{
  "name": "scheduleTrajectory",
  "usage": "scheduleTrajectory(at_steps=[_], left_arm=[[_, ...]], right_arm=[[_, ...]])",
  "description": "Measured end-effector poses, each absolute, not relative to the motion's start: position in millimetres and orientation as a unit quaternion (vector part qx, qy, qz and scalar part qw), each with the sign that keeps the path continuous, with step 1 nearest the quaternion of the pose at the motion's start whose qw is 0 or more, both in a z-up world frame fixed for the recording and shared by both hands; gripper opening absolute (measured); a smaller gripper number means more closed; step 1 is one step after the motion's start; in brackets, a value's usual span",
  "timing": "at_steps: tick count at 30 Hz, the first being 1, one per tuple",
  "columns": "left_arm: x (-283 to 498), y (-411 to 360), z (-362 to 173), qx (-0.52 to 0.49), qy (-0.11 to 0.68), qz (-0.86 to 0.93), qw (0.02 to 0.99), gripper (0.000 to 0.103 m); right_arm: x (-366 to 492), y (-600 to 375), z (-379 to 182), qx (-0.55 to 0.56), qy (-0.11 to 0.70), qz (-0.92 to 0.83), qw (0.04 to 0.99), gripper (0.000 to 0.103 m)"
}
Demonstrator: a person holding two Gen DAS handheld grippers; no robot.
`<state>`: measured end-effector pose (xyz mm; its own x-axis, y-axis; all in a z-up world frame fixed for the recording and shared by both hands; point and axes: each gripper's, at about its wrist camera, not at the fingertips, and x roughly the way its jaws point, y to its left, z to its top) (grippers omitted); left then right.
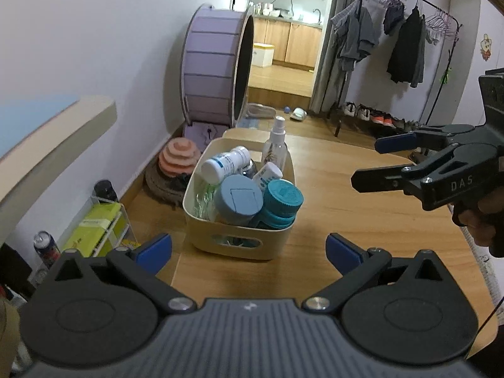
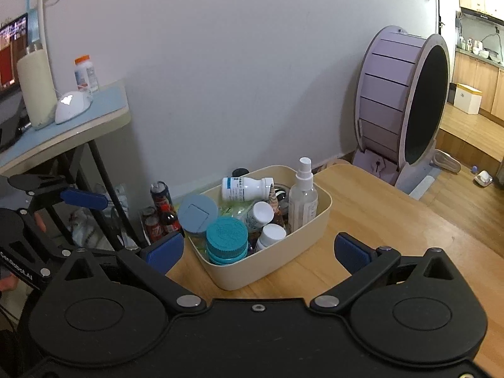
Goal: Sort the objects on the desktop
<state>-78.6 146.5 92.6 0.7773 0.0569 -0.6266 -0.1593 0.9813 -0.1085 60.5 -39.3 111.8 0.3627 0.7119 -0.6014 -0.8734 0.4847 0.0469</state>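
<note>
A cream plastic bin (image 1: 201,236) (image 2: 315,242) stands on the wooden table (image 1: 362,220) (image 2: 393,220), full of containers: a teal-lidded jar (image 1: 282,198) (image 2: 226,236), a grey-blue-lidded jar (image 1: 241,198) (image 2: 197,211), white pill bottles (image 1: 225,163) (image 2: 245,188) and a clear spray bottle (image 1: 275,145) (image 2: 303,195). My left gripper (image 1: 249,253) hovers open just in front of the bin, empty. My right gripper (image 2: 258,250) is open and empty near the bin's corner; in the left wrist view the right gripper (image 1: 371,163) shows at the right, held by a hand.
A large purple exercise wheel (image 1: 214,69) (image 2: 403,100) stands against the wall beyond the table. Cans and bottles (image 2: 160,211) sit on the floor left of the table. A side desk (image 2: 78,126) carries a white mouse and a bottle. A clothes rack (image 1: 403,41) stands far right.
</note>
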Motion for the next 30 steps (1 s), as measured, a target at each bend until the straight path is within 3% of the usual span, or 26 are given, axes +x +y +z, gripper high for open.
scheduleTrajectory(at_steps=[30], left_arm=[[-74.2, 146.3, 99.0, -0.061, 0.362, 0.077, 0.927, 0.103]], right_arm=[[53.6, -26.6, 126.7, -0.213, 0.297, 0.471, 0.803, 0.103]])
